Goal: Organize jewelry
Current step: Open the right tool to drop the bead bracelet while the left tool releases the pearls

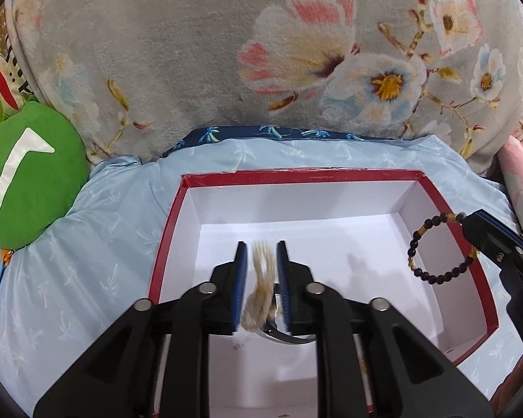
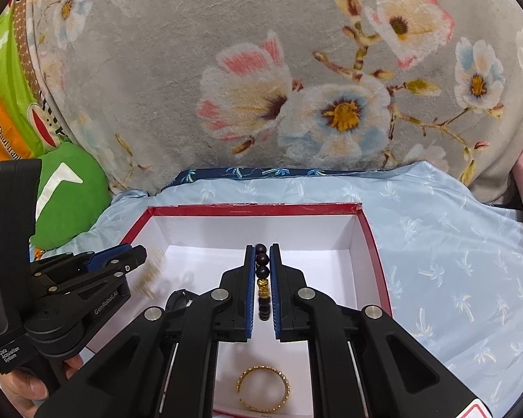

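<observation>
A red box point(image 1: 296, 176) with a white inside lies open on the bed. My left gripper point(image 1: 261, 247) hangs over its floor, jaws slightly apart. A blurred pale-gold beaded piece point(image 1: 261, 278) sits loose in the gap, and neither pad presses on it. The right wrist view shows the left gripper point(image 2: 136, 256) with the beaded piece point(image 2: 150, 271) as a blur just below its tips. My right gripper point(image 2: 262, 247) is shut on a dark bead bracelet point(image 2: 262, 271) with a gold charm. The bracelet point(image 1: 436, 250) hangs over the box's right wall. A gold bangle point(image 2: 263, 388) lies on the box floor.
A dark strap-like item point(image 1: 282, 334) lies in the box under my left gripper. The box point(image 2: 254, 209) rests on a light blue sheet point(image 2: 453, 261). A grey floral blanket point(image 1: 191, 52) rises behind it, with a green plush cushion point(image 1: 28, 174) at the left. A person's hand point(image 2: 35, 386) grips the left handle.
</observation>
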Tool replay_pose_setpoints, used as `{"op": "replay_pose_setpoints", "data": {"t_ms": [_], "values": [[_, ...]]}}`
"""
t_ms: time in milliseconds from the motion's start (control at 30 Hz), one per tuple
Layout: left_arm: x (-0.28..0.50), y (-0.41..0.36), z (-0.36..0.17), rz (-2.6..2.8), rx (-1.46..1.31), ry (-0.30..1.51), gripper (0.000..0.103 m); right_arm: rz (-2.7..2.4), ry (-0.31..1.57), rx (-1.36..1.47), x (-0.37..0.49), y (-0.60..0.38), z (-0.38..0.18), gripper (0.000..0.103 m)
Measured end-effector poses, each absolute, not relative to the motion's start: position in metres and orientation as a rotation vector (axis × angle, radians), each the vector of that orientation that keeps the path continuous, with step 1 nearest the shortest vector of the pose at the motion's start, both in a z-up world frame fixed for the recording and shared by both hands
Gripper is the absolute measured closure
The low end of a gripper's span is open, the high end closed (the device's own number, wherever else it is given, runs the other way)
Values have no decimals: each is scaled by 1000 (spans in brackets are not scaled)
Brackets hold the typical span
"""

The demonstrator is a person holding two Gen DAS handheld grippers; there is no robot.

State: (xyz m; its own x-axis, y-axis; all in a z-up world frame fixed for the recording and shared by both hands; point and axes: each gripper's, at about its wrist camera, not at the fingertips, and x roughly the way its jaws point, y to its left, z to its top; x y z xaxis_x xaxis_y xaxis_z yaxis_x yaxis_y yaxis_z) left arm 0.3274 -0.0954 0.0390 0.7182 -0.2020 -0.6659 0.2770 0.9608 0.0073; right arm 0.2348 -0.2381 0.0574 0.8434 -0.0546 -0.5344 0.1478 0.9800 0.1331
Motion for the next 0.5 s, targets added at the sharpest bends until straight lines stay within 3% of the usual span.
{"op": "replay_pose_setpoints", "data": {"t_ms": [33,67,100,167,233,500], "values": [[328,-95,38,-257,105,725,50,-112,549,168,235,-238,57,91],[329,-94,38,-239,97,721,34,-118,546,164,236,-237,57,83],[327,-93,38,-222,92,705,33,-125,538,165,236,-237,57,69],[325,-93,40,-209,108,686,25,-142,511,173,232,-237,59,54],[322,-92,41,-210,110,684,20,-147,496,179,228,-238,61,53],[306,-88,55,-213,105,669,17,-132,476,175,206,-229,72,50]]}}
